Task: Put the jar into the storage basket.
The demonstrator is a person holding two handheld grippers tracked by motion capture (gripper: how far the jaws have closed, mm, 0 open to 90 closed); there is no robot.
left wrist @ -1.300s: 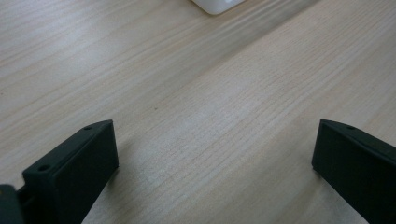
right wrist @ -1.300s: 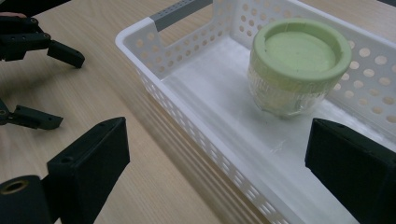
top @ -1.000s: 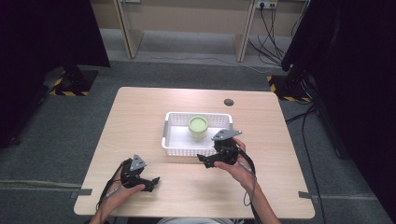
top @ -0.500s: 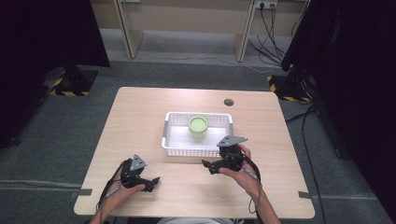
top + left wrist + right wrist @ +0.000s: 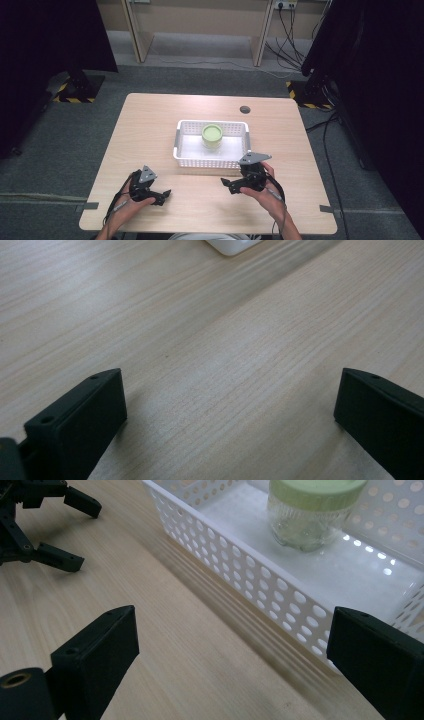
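Observation:
A clear glass jar with a green lid (image 5: 212, 136) (image 5: 310, 510) stands upright inside a white perforated basket (image 5: 186, 151) (image 5: 260, 587) at the table's middle. My right gripper (image 5: 226, 183) (image 5: 240, 660) is open just in front of the basket's near right corner, low over the wood, with nothing between its jaws. My left gripper (image 5: 164, 196) (image 5: 230, 410) is open near the front left of the table, jaws wide over bare wood. In the right gripper view the left gripper (image 5: 60, 530) lies farther off at the upper left.
The light wooden table (image 5: 150, 125) has a round cable hole (image 5: 244, 109) behind the basket. A corner of the basket (image 5: 232, 245) peeks in at the top of the left gripper view. Cables trail from both grippers toward the front edge.
My right gripper has drawn back from the basket toward the front edge of the table and sits lower. The left gripper and the jar have stayed put.

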